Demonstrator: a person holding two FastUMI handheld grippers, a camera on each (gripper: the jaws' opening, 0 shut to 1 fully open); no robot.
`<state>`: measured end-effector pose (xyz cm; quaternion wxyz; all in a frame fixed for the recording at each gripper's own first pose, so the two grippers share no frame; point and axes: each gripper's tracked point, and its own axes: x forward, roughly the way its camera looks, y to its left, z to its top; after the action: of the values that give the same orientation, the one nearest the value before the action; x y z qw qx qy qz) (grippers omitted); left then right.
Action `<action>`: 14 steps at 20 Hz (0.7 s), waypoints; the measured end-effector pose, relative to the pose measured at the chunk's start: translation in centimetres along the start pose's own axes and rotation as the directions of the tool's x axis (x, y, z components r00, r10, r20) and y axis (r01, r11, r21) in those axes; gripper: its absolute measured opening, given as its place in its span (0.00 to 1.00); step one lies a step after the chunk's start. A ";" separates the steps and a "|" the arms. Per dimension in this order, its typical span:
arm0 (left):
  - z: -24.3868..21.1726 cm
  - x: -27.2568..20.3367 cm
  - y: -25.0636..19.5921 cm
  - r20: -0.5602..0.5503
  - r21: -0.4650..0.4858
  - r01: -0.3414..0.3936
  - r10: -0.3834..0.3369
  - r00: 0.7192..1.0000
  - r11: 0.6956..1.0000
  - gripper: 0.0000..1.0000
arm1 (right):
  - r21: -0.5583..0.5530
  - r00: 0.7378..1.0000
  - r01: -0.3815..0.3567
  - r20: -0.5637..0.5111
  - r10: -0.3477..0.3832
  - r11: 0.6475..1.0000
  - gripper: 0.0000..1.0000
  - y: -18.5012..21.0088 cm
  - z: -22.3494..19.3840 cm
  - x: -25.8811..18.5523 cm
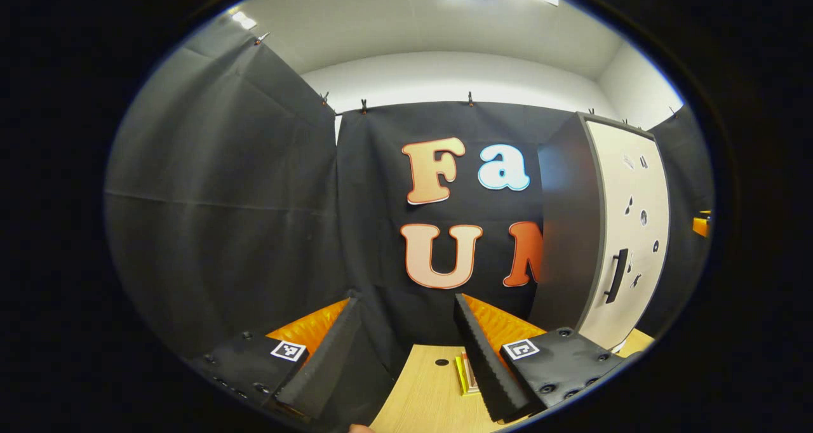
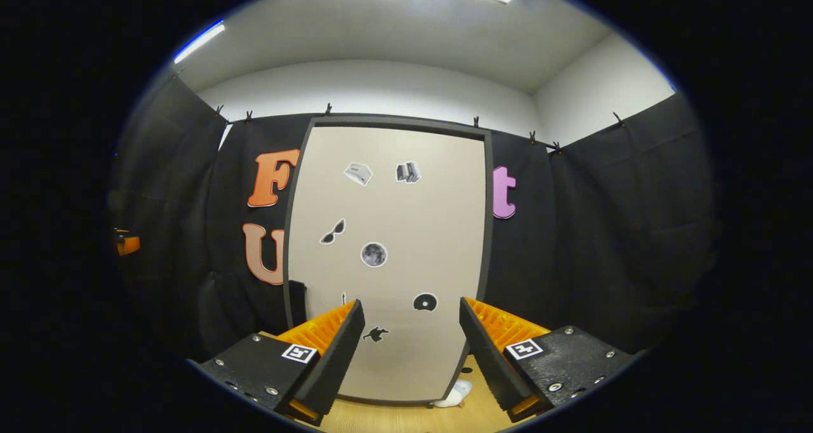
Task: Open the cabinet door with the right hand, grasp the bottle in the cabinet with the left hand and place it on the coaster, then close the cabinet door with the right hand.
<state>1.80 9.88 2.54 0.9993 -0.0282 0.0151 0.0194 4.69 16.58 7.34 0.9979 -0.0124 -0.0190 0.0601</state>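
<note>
The cabinet stands at the right of the left gripper view, dark-sided, with a cream door that is closed and a dark bar handle. In the right gripper view the door faces me squarely, dotted with small stickers, its handle at the left edge. My right gripper is open a short way in front of the door, touching nothing. My left gripper is open over the wooden table, left of the cabinet. The bottle is hidden behind the door.
A flat yellow and pink piece, perhaps the coaster, lies on the table beside my left gripper's right finger, near a small dark hole. A small white object sits at the cabinet's foot. Black cloth walls enclose the booth.
</note>
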 end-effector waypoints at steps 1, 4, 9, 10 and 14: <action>0.6 -0.2 0.1 0.006 -0.006 0.003 -0.003 1.000 1.000 0.96 | 0.000 1.000 0.013 0.003 -0.013 1.000 0.92 -0.9 0.4 -0.9; 1.8 -0.7 0.7 0.018 -0.022 0.001 -0.001 1.000 1.000 0.96 | -0.018 0.997 0.070 0.015 -0.070 0.997 0.92 -3.5 1.2 -2.7; 2.2 -1.0 0.0 0.014 -0.024 0.027 -0.026 1.000 0.999 0.97 | -0.026 0.993 0.117 0.007 -0.117 0.993 0.92 -5.3 1.2 -4.9; 2.2 -1.1 -0.3 0.011 -0.027 0.035 -0.035 0.999 0.999 0.96 | -0.024 0.993 0.121 0.005 -0.121 0.992 0.93 -5.5 1.1 -5.2; 2.1 -1.2 -0.9 -0.002 -0.036 0.053 -0.053 0.999 0.998 0.97 | -0.025 0.991 0.130 0.003 -0.130 0.991 0.92 -5.9 1.1 -6.5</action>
<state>0.74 9.06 4.70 0.9988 -0.0466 0.0153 -0.0067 -1.07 9.94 8.40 0.9995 -0.0234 -0.0214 -0.0054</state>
